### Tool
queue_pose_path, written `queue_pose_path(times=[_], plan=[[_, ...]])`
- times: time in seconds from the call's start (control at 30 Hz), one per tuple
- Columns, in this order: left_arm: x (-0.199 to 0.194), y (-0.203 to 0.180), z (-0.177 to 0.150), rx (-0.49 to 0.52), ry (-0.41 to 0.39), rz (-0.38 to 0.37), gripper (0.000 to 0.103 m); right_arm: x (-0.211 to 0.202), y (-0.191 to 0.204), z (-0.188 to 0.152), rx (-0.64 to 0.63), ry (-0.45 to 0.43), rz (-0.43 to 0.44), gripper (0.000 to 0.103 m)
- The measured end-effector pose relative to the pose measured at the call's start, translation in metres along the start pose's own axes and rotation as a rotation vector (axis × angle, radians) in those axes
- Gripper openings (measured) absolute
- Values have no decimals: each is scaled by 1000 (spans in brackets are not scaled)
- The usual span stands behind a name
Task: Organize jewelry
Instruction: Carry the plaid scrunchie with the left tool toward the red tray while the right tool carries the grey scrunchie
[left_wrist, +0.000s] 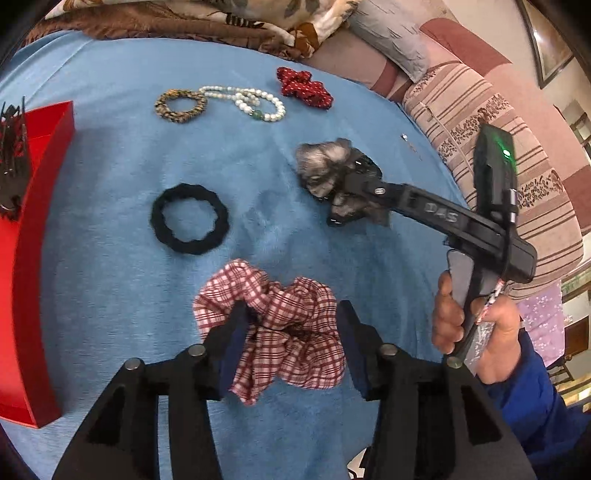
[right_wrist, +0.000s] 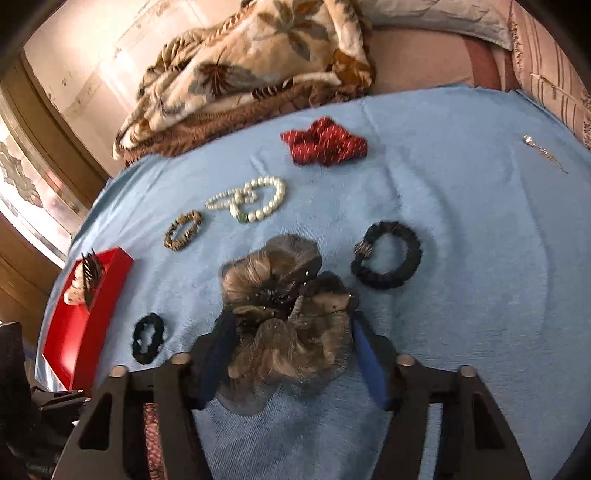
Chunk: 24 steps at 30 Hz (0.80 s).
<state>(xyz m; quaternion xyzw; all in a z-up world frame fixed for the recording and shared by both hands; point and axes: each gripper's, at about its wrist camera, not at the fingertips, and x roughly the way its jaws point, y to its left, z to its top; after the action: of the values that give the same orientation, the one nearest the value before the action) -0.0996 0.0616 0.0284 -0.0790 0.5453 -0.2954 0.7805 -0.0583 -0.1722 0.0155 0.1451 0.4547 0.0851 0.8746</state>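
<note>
On the blue cloth (left_wrist: 110, 155), my left gripper (left_wrist: 291, 328) is open around a red-and-white checked scrunchie (left_wrist: 284, 332), one finger on each side. My right gripper (right_wrist: 291, 343) is open around a grey fluffy scrunchie (right_wrist: 280, 317); it also shows in the left wrist view (left_wrist: 325, 170). A plain black hair tie (left_wrist: 189, 218) (right_wrist: 149, 338) lies further left. A pearl necklace (left_wrist: 251, 101) (right_wrist: 255, 199), a brown beaded bracelet (left_wrist: 180, 105) (right_wrist: 183, 229) and a red dotted scrunchie (left_wrist: 304, 88) (right_wrist: 325, 142) lie at the far side. A black scrunchie with a charm (right_wrist: 388, 254) lies right of the grey one.
A red box (left_wrist: 33, 236) (right_wrist: 85, 314) holding a black claw clip (right_wrist: 90, 275) stands at the left edge. A small silver earring (right_wrist: 543, 151) lies far right. A floral blanket (right_wrist: 251, 62) and striped cushion (left_wrist: 498, 147) border the cloth.
</note>
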Motion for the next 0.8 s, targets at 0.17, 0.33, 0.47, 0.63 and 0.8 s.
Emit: queue_pose_path(times=[0.17,0.33,0.47,0.63,0.8], plan=[[2,-6,-3,24,1,39,6,-4,9,-5,-40,-13,-21,21],[-18,-6,-4,18,-64,69,6,-20,15,-9,-56,-54,-21,16],[-53,-8,-8,24,-157,119,6,-34,25,-13,-64,-89,-11,14],[-97,-3,-15,20,-272,202,6,-55,44,-27,-76,-127,15,14],[-131,16,-22,-19,-357,312,6,-74,74,-44,-108,-143,63,15]])
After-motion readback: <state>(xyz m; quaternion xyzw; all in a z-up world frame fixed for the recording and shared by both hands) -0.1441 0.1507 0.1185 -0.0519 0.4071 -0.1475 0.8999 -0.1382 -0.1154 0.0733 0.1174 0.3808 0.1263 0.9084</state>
